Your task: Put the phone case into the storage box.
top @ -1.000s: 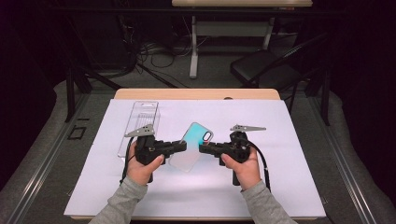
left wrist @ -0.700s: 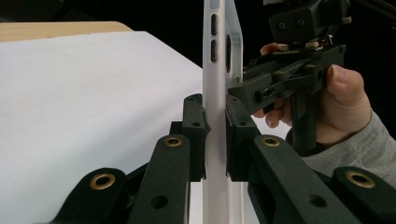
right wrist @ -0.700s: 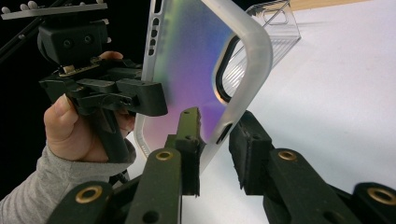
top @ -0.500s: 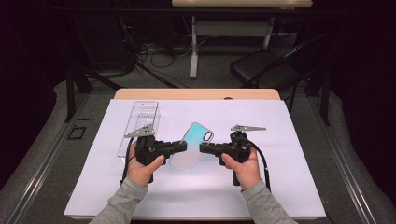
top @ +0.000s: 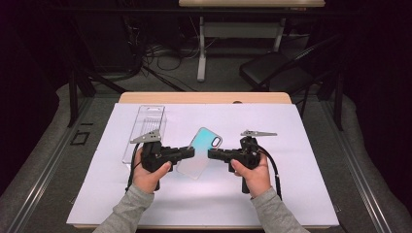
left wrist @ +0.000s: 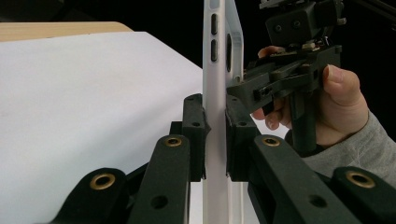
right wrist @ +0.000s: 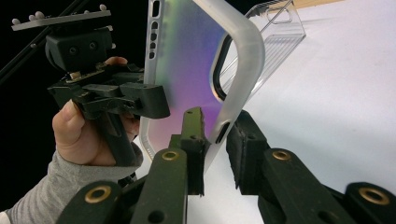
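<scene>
High view: phone case [top: 200,151] held between my tongs, long axis slanting away; left tongs [top: 190,152] pinching it, right tongs [top: 212,154] closing around its edge.

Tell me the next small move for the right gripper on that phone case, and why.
Probably finish closing the right gripper on the phone case. Its jaws have just been closing, yet a gap shows between one pad and the case edge. The left gripper already clamps the opposite edge, holding the case up off the table.
</scene>
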`<state>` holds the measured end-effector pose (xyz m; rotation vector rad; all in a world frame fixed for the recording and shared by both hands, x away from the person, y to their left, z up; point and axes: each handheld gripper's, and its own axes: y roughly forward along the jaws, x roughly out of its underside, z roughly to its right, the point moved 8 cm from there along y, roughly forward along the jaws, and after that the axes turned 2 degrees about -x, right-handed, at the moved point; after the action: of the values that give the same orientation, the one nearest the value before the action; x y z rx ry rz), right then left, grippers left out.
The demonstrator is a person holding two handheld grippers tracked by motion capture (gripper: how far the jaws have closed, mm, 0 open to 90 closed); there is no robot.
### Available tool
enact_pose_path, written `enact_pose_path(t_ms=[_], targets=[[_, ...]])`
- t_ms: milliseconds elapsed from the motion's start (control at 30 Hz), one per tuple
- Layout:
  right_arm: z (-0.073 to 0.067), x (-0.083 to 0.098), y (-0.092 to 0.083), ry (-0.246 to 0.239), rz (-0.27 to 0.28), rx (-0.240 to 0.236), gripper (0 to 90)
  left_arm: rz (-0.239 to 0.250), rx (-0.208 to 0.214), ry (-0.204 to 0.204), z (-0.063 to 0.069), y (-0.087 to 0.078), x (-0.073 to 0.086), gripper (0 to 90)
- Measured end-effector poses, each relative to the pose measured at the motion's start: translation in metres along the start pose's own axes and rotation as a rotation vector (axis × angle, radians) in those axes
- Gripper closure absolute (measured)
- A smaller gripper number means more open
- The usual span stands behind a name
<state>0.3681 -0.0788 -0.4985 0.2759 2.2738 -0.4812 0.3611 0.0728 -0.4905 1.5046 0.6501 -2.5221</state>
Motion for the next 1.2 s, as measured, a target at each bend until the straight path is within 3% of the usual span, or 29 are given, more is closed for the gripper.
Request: enact_pose_path(t_ms=[633, 1200], targets=[[-0.0004, 0.0009, 0.0024, 0.011, 0.013, 0.001, 73.6, 0.0, 0.007, -0.009, 0.0018, 0.0018, 0.0008, 81.3], [-0.0008, 0.0008, 0.002, 0.002, 0.018, -0.011, 77.0, 0.003, 0.005, -0.01, -0.0005, 0.0002, 0.0004, 81.3]])
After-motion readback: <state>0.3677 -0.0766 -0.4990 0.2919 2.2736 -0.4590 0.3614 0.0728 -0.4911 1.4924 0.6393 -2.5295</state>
